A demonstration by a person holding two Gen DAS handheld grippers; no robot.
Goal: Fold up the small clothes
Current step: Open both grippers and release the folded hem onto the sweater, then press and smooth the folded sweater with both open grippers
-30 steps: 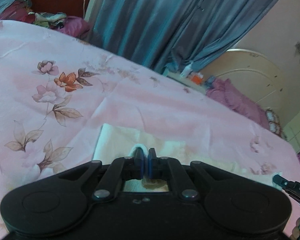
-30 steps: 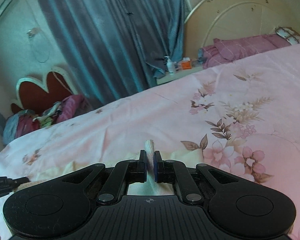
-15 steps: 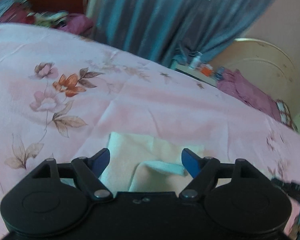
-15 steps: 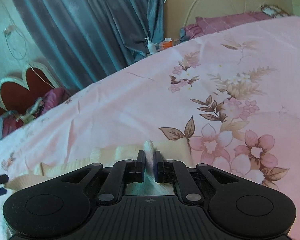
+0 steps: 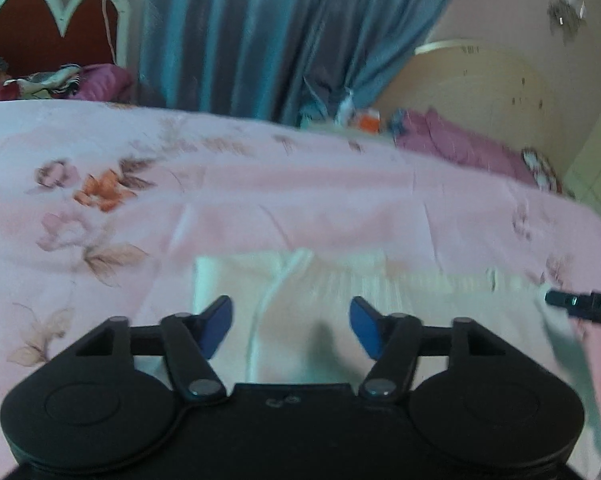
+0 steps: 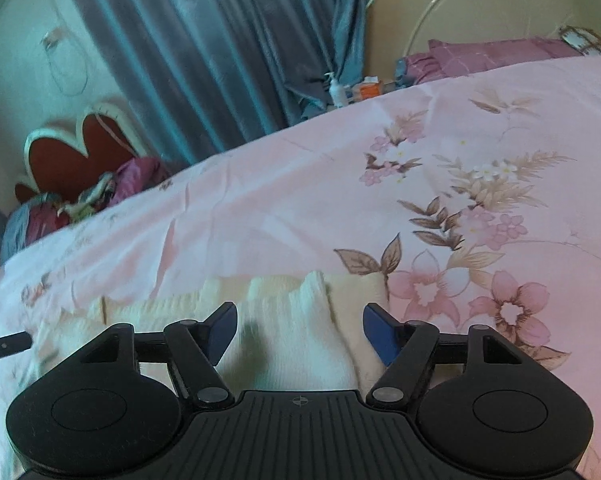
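A small cream-white ribbed garment (image 5: 332,304) lies flat on the pink floral bedsheet (image 5: 260,200), folded over on itself. My left gripper (image 5: 290,326) is open just above its left part, blue pads apart, holding nothing. In the right wrist view the same garment (image 6: 296,320) lies under my right gripper (image 6: 300,334), which is open and empty above its right end. The tip of the right gripper (image 5: 580,302) shows at the right edge of the left wrist view; the left gripper's tip (image 6: 4,346) shows at the left edge of the right wrist view.
The bedsheet (image 6: 380,200) spreads wide around the garment. Blue-grey curtains (image 5: 260,32) hang behind the bed. Purple bedding (image 5: 460,144) lies by a cream headboard (image 5: 480,80). A heap of clothes (image 6: 80,200) lies by a red scalloped headboard (image 6: 72,152). Bottles (image 6: 336,90) stand on a stand.
Both grippers held pinches of the garment a second ago. The left one opened first, the right one after it. The cloth dropped flat on the bed and both grippers drew back slightly.
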